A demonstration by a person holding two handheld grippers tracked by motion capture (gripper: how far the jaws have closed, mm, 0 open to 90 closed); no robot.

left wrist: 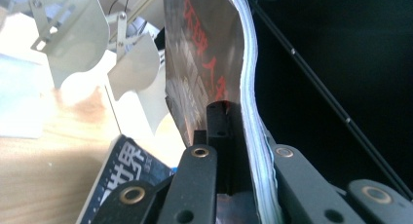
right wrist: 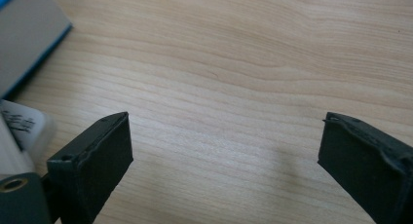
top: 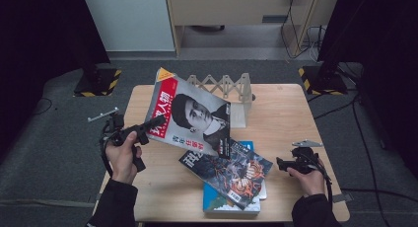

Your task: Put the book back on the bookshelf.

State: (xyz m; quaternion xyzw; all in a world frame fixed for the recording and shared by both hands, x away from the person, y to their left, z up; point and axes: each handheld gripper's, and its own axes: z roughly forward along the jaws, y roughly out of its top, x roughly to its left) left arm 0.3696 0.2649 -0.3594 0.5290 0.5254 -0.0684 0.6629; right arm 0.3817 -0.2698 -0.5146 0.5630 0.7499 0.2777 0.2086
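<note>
Magazine (left wrist: 214, 53) between left tool (left wrist: 238, 136) pads

Light wood desk (top: 286, 108), grain clear in right gripper view. On it: wooden accordion rack (top: 227, 89) at far edge, centre. Near front edge a stack: blue book (top: 217, 203) at bottom, white-edged book w/ comic mag (top: 231, 170) on top, lying askew. Desk's right half bare wood.

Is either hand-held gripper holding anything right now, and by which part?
The left hand-held gripper is shut on the red-titled magazine, clamped at its left edge near the title. The right hand-held gripper is open over bare table, holding nothing.
</note>
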